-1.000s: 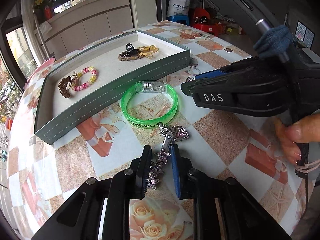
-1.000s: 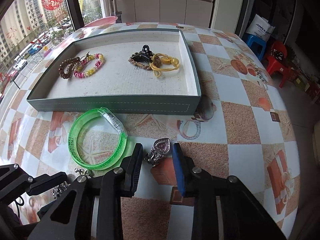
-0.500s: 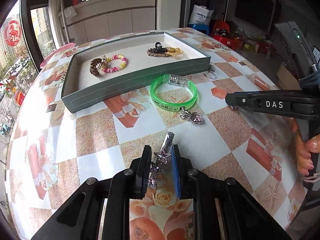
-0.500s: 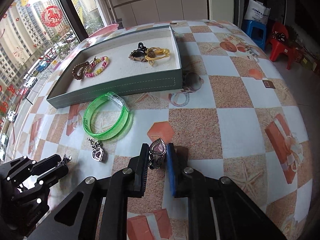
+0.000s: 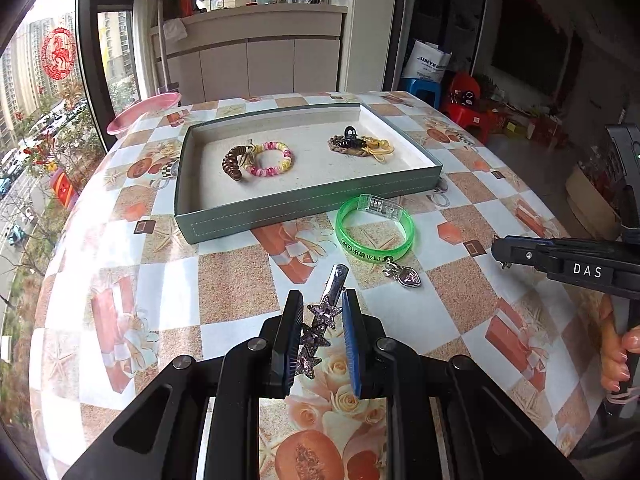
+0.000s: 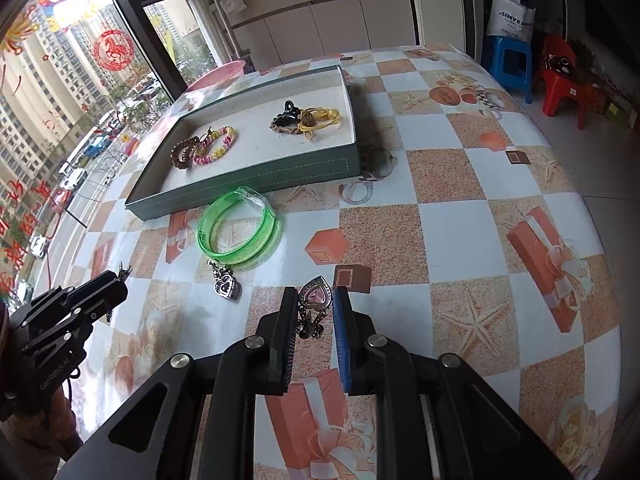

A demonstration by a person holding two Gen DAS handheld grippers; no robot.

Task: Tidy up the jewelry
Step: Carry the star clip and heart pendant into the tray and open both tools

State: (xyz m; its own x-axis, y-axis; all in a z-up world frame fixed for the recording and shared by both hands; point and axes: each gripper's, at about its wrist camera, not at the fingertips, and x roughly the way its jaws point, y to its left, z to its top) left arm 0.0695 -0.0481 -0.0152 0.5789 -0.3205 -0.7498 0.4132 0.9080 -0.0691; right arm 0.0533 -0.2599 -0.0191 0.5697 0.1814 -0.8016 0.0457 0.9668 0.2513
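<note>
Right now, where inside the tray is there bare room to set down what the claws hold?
The tray has a bare strip along its near wall, and a gap in the middle between the bead bracelets on the left and the hair clip pile on the right. Both far areas are taken. Outside, the green bangle and heart charm crowd the near wall's right end.

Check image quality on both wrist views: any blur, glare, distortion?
Left wrist view: sharp, strong fisheye bowing of the table, window bright but unclipped. Right wrist view: same bowing, soft daylight, faint shadows, heart pendant crisp.
</note>
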